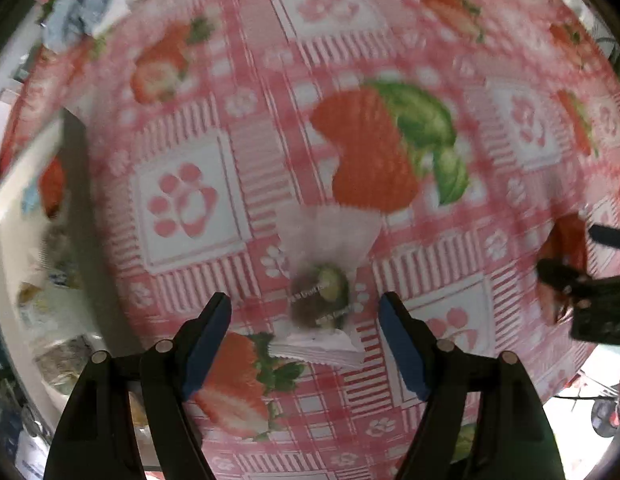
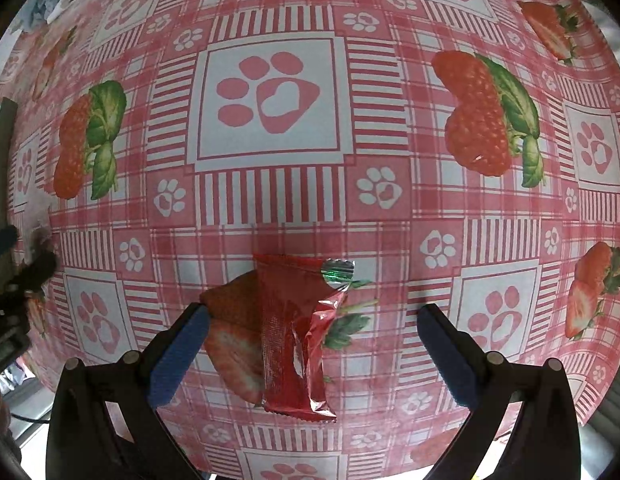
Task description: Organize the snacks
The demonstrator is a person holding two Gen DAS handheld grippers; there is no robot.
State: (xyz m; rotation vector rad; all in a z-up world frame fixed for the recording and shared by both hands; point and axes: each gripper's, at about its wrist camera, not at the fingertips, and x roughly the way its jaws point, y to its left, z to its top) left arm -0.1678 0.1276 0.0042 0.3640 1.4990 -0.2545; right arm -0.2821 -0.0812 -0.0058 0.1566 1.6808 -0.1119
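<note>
A big table wore a pink checked tablecloth (image 2: 278, 200) with paw prints and strawberries all over it. At the table's left side, in the left wrist view, stood a pale box (image 1: 38, 240) with what looked like wrapped snacks inside, though it was too blurry to be sure. The left gripper (image 1: 306, 312) hung over the cloth with its blue pads wide apart and nothing held. Right between them, lying flat on the cloth, was a small clear snack packet (image 1: 324, 280) with something dark and round inside. The right gripper (image 2: 314, 324) was also wide apart and empty. Under it lay a red snack wrapper (image 2: 294, 328), long and shiny, flat on the cloth, with a crinkled end and a bit of silver foil near its top. Both snacks looked very light. The red wrapper seemed thin and slippery, so it could slide out of a loose pinch. The best place to grab it was probably across its narrow middle, with the pads on the two long sides. The clear packet looked soft and floppy, and the treat inside might squash, so a gentle pinch around the round lump would likely work best.
</note>
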